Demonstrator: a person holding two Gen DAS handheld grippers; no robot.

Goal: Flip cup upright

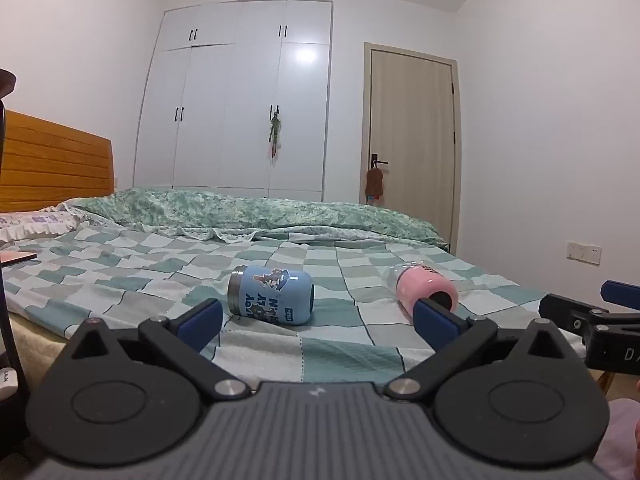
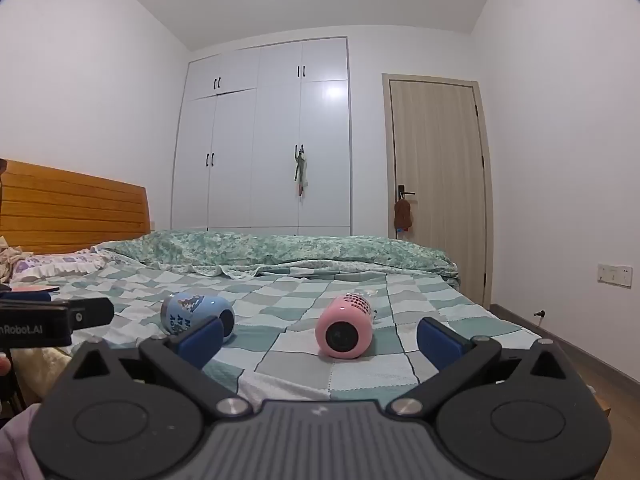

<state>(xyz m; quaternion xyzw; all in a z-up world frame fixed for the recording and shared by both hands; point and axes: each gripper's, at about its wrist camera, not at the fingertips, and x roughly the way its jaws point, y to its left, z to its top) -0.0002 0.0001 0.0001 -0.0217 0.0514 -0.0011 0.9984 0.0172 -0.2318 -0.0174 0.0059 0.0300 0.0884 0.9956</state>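
A blue cartoon-print cup (image 1: 271, 296) lies on its side on the checked bedspread (image 1: 120, 276), steel rim to the left. A pink cup (image 1: 424, 286) lies on its side to its right, clear lid end away from me. My left gripper (image 1: 318, 322) is open and empty, just short of the blue cup. In the right wrist view the blue cup (image 2: 192, 314) and pink cup (image 2: 345, 326) both show their bases. My right gripper (image 2: 320, 338) is open and empty, facing the pink cup. The right gripper's body also shows in the left wrist view (image 1: 592, 320).
A rolled green quilt (image 1: 256, 210) lies across the far side of the bed. A wooden headboard (image 1: 52, 160) is at left, with pillows (image 2: 52, 266) below it. A white wardrobe (image 1: 240, 100) and a door (image 1: 412, 136) stand behind. A small flat item (image 1: 16, 258) lies at the bed's left.
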